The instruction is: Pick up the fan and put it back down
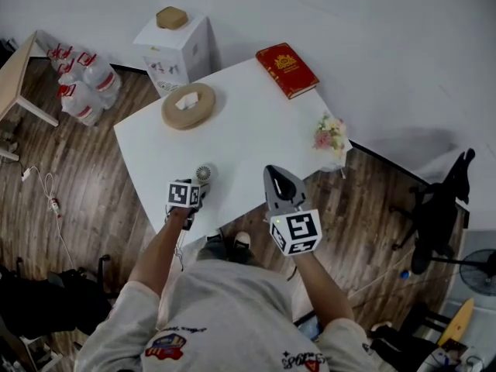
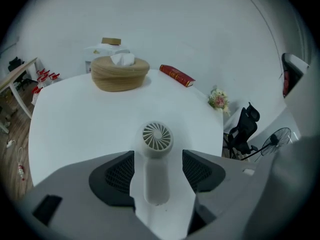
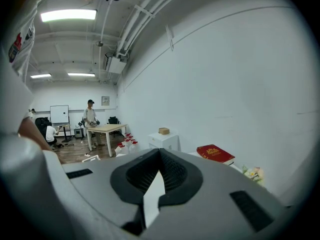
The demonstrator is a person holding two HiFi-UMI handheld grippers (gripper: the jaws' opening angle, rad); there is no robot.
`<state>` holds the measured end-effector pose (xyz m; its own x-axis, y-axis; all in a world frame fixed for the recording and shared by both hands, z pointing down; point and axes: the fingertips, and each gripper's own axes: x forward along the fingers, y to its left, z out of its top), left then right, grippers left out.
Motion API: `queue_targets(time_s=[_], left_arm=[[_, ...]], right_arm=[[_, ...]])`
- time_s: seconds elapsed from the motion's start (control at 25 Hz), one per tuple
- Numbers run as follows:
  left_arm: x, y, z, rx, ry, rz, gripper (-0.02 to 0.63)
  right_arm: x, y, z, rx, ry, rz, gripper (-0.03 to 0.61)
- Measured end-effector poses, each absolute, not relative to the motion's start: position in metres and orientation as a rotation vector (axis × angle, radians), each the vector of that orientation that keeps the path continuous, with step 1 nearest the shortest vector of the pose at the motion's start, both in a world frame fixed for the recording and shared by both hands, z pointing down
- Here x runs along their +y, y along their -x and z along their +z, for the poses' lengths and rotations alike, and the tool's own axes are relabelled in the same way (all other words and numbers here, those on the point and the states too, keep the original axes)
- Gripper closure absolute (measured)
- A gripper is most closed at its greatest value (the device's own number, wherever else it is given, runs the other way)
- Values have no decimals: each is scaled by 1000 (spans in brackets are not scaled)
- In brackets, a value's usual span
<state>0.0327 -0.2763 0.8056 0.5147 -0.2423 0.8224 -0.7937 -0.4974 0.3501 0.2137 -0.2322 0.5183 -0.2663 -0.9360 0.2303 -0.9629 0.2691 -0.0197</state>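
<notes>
A big white desk (image 1: 248, 126) over a brown wood floor (image 1: 93, 177). Left tool (image 2: 158, 156) down low by the desk edge nearest the person, jaws wide apart, gripping nothing. Right tool (image 3: 160, 154) up above that same edge, jaws closed tight together, nothing in them. A round wooden tissue box (image 1: 188, 105) near the far left edge, with a white tissue poking out of the top. A red book (image 1: 287, 70) lying flat at the far corner. A little bunch of pink flowers (image 1: 331, 134) at the right corner. Smallest of all, the small white fan (image 2: 157, 136), flat on the desk close to the near edge, handle between the left tool's open jaws with a gap on each side, round head toward the middle of the desk.
</notes>
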Motion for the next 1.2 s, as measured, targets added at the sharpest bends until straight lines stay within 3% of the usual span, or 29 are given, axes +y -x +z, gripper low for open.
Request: queue_targets(time_s=[0.48, 1.2], left_arm=[[-242, -42, 849, -730, -1793, 1277, 336], [-243, -45, 853, -742, -1837, 1317, 426]], right_arm=[[-208, -253, 531, -2243, -1861, 276, 586], [-182, -256, 534, -2190, -1877, 300, 586]])
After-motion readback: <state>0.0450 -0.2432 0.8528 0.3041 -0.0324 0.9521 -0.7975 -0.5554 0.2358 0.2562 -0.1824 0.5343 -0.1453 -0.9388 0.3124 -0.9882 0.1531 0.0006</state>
